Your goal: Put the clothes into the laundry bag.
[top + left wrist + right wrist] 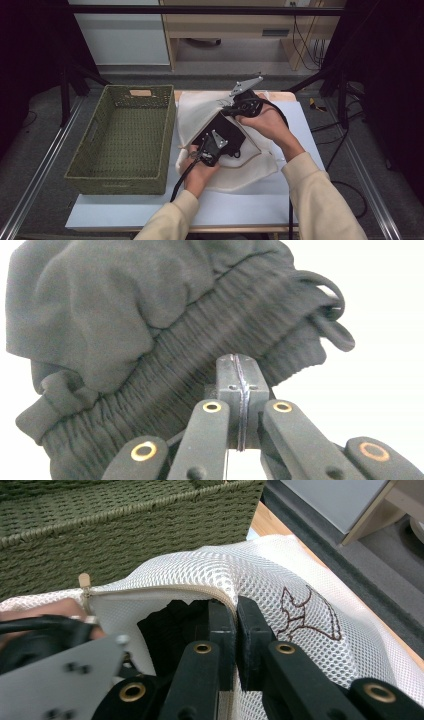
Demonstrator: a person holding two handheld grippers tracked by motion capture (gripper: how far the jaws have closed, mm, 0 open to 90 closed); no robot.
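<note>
White worktop (250,205), green basket (125,145) alongside: the right hand-held gripper (235,611) pinches the mesh laundry bag (300,580) at its zipper edge, holding the mouth open. The left hand-held gripper (240,371), clamped on the black garment (150,315), should push it deep inside before letting go.

A white mesh laundry bag (280,575) with a beige zipper edge and brown embroidered outline, a black, perhaps dark charcoal, ribbed-waistband garment (150,325), an olive-green woven basket (125,140), black claws, a white tabletop (250,205).
</note>
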